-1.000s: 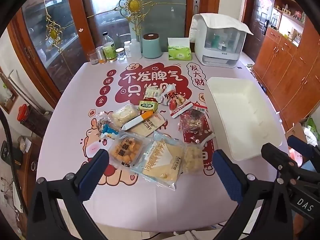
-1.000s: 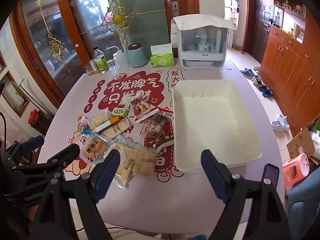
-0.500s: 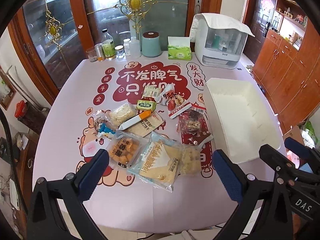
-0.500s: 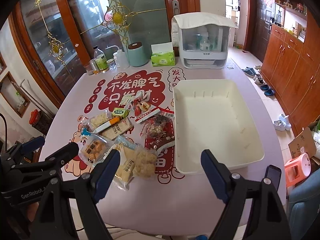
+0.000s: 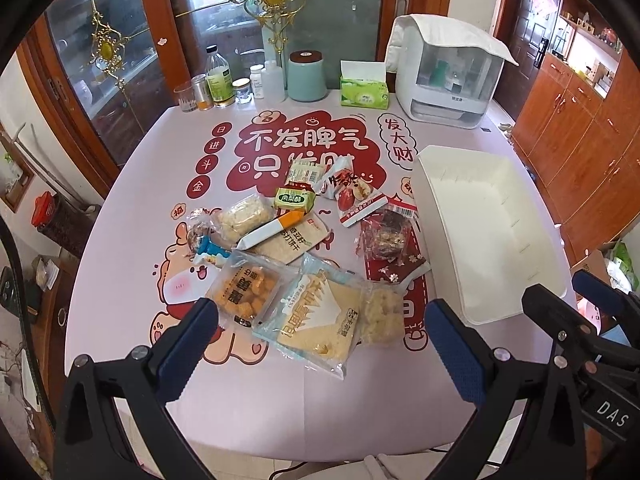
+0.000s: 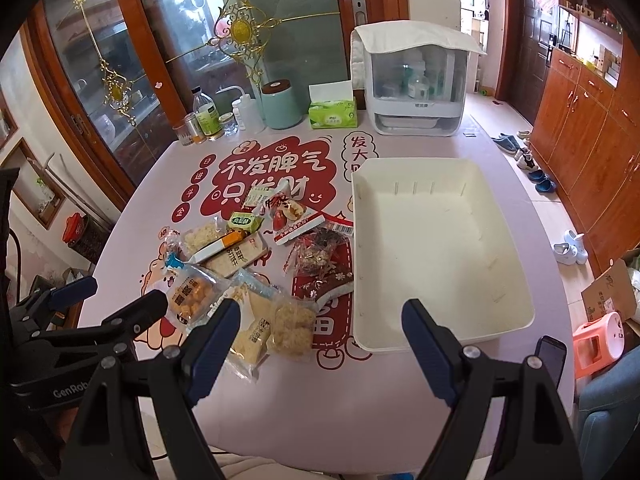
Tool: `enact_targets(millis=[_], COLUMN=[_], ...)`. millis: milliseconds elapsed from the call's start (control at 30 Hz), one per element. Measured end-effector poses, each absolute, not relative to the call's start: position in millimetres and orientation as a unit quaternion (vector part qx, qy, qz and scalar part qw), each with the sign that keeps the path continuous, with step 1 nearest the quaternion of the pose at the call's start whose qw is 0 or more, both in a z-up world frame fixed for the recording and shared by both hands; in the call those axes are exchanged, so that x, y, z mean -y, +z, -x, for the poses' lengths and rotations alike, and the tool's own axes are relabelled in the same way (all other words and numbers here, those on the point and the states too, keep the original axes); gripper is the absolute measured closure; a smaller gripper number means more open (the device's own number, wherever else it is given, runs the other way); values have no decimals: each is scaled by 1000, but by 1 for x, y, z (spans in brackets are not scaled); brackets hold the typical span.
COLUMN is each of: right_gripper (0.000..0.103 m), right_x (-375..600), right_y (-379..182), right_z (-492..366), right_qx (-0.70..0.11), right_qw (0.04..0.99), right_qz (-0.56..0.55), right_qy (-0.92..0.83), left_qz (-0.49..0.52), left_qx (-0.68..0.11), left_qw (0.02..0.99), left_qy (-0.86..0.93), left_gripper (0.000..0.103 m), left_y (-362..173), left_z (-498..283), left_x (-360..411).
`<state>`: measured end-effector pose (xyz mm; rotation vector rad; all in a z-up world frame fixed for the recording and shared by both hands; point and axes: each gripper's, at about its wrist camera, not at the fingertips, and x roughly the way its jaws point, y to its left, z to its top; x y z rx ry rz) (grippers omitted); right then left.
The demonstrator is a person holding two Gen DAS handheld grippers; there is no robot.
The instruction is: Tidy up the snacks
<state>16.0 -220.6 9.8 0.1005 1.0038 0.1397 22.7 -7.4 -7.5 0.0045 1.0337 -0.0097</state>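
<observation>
Several snack packets lie in a loose pile on the pink table mat, left of an empty white bin. The pile and bin also show in the right wrist view. Nearest the front are an orange-puff bag, a large cracker bag and a rice-crisp packet. My left gripper is open and empty, held above the table's front edge before the pile. My right gripper is open and empty, before the bin's near left corner.
At the table's far edge stand bottles and jars, a teal canister, a green tissue box and a white covered appliance. A phone lies at the table's right front. Wooden cabinets line the right wall.
Both grippers have drawn back and up slightly, so the table appears a little farther away. Nothing on the table has moved.
</observation>
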Motion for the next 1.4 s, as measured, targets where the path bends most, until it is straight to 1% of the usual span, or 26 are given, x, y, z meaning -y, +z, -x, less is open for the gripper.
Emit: enact_targets(millis=[667, 1400], right_gripper=[19, 20], right_x=[231, 248], right_y=[6, 6], right_z=[-15, -7], right_qx=[-485, -488], right_qw=[870, 868], right_qz=[-47, -12], right_qy=[74, 89], left_qz=[-2, 12], left_qx=[-493, -479], left_qw=[870, 877], left_qy=[-1, 30], left_gripper=[0, 1], left_y=[-8, -7], left_z=[-22, 12], left_x=[10, 26])
